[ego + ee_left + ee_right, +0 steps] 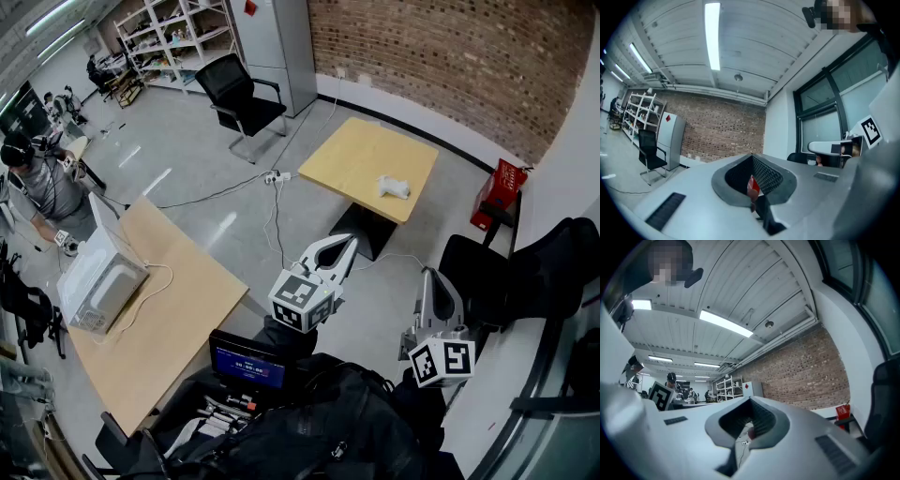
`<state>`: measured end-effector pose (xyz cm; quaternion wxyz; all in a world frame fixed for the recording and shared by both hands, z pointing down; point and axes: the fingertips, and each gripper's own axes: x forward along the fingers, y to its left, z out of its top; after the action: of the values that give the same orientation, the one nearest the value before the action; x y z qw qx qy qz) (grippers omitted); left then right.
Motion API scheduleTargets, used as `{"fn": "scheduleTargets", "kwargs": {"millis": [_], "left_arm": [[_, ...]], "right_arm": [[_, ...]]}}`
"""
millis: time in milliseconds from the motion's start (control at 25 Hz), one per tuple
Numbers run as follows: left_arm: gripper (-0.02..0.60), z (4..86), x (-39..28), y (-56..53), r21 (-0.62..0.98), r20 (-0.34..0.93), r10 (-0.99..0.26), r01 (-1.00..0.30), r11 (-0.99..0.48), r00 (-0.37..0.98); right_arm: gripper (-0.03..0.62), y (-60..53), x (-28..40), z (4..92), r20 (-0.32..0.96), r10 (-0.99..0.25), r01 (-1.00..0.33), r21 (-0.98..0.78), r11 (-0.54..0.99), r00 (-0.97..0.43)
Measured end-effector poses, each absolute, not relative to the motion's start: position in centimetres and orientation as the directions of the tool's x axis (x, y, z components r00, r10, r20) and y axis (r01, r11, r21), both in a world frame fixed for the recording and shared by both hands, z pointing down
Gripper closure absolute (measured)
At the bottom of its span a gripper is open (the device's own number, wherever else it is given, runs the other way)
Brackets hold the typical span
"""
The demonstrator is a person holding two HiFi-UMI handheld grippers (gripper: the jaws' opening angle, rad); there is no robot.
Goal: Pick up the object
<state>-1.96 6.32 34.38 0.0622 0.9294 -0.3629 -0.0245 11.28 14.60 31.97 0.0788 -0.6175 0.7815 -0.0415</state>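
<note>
Head view: white crumpled lump [394, 187] on the far bench [347, 159] looks light and soft; pinch its bunched middle. Left tool [351, 244] and right tool [429, 276] are clenched, empty.

Upper centre: surface [370, 159] pale wood-look, smooth, matt | on it: object [394, 187] white, soft, crumpled like cloth | upper right: wall [441, 56] rough red brick | floor [187, 159] grey, glossy | left claw [752, 183], right claw [749, 427]: matt grey plastic, dark ribbed pads
</note>
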Motion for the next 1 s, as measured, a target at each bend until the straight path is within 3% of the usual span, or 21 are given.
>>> {"fn": "scheduleTargets", "kwargs": {"millis": [1000], "left_arm": [[0.584,37.5,-0.8,9.4,0.190,0.085,-0.693,-0.695,-0.694,0.716]], "right_arm": [[0.589,16.6,11.6,36.7,0.034,-0.947,-0.927,-0.216,0.306,-0.320]]}}
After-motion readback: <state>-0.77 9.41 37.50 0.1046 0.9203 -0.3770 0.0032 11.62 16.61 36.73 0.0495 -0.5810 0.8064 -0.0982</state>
